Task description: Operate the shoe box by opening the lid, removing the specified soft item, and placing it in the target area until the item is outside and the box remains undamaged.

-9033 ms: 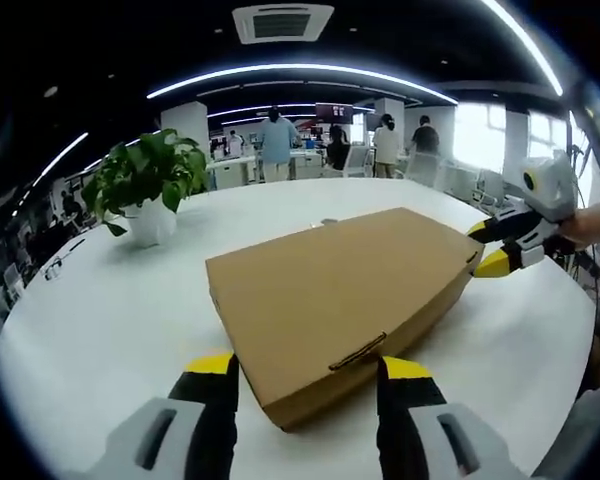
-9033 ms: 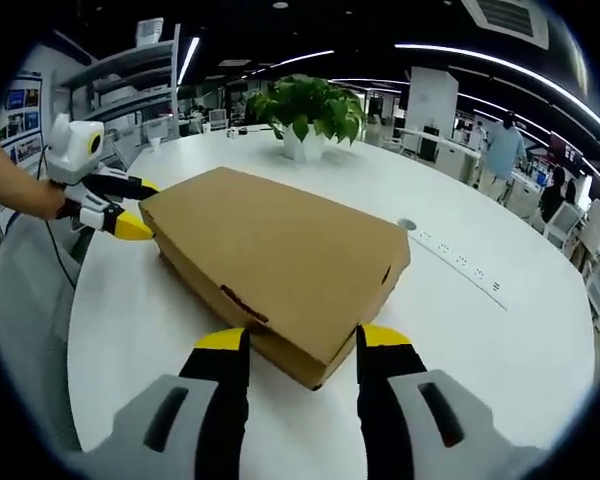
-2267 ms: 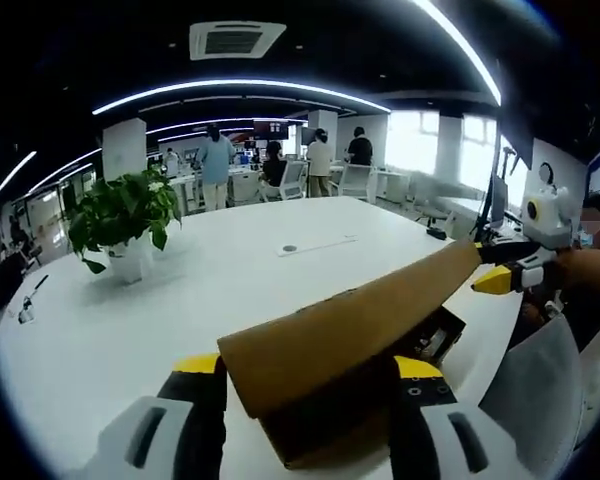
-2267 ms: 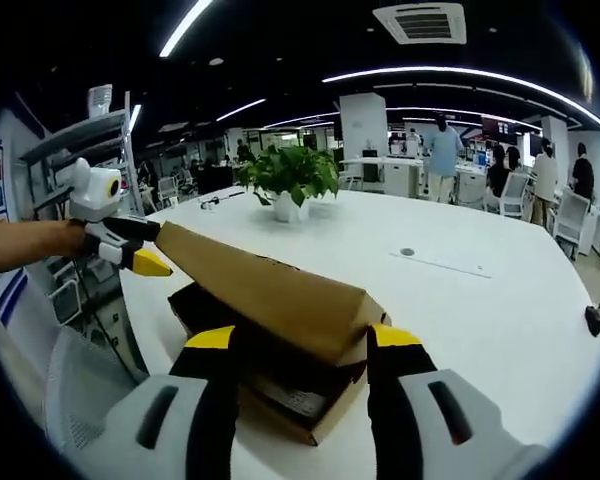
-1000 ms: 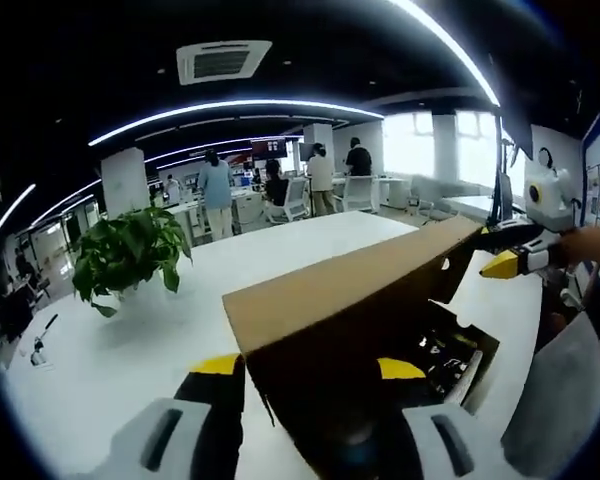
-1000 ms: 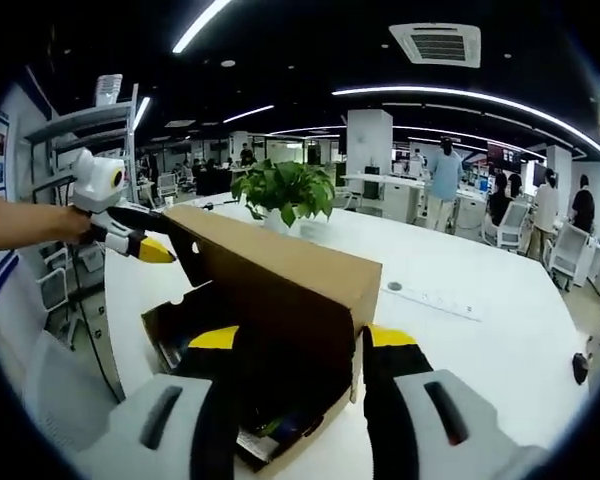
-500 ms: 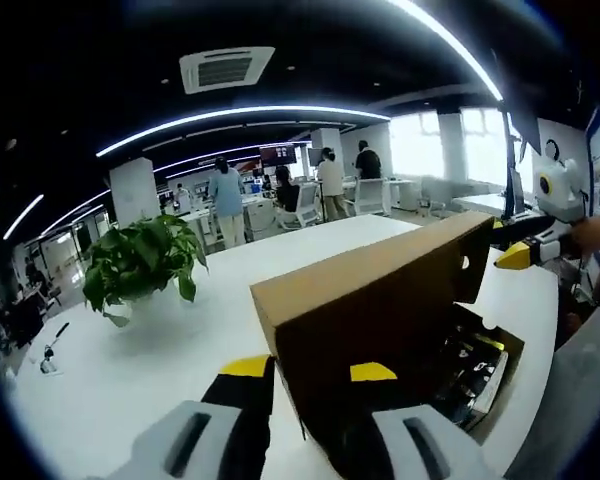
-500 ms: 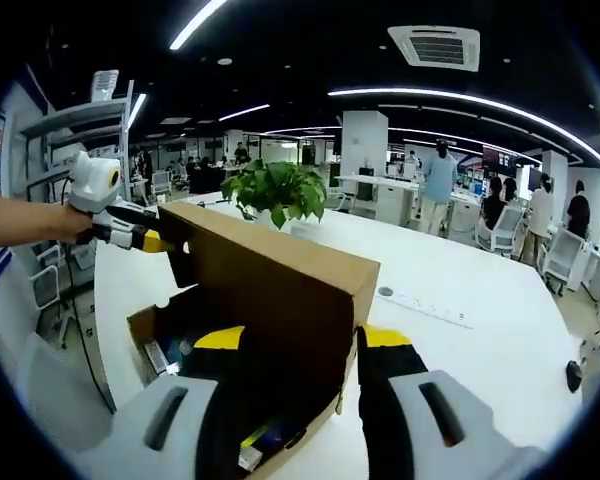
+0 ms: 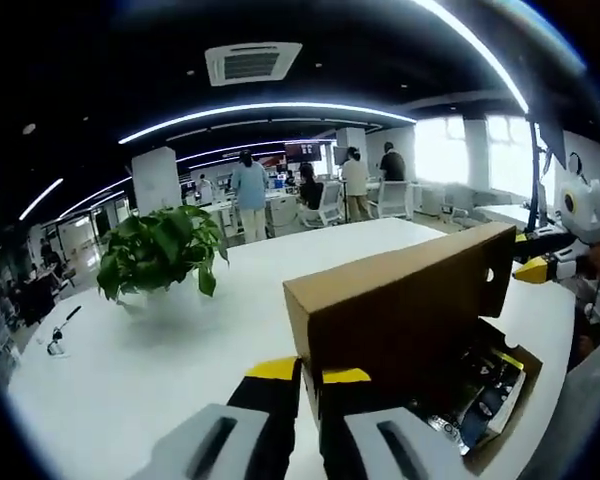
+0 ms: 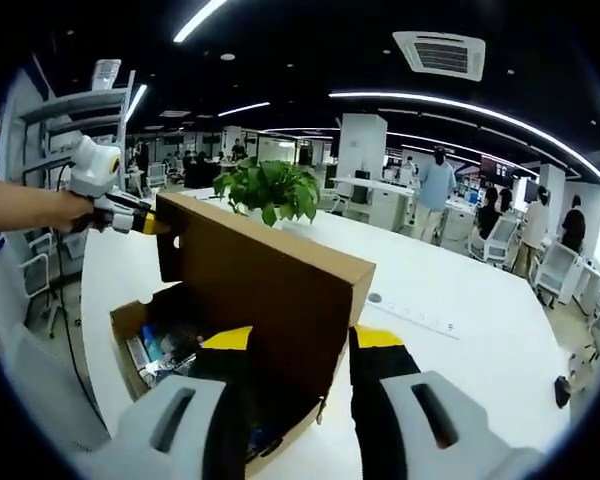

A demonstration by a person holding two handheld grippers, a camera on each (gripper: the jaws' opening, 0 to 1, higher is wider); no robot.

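From the left gripper view, the left gripper (image 9: pixel 311 376) has its two yellow tips drawn close together on the near end of the raised lid (image 9: pixel 400 305), pinching the cardboard edge. The box (image 9: pixel 500 400) sits on the white table (image 9: pixel 130 370) with the lid standing nearly upright, and a jumble of dark contents (image 9: pixel 475 385) shows inside; which of them is the soft item I cannot tell. A potted plant (image 9: pixel 160 250) stands well apart behind.

In the right gripper view, the right gripper (image 10: pixel 298 340) straddles the other end of the lid, its jaws set either side of the cardboard; whether they actually bite I cannot tell.

The opening step looks nearly finished. Next, I reckon, the lid wants settling back gently so the hinge does not tear, then one gripper freed to reach in.
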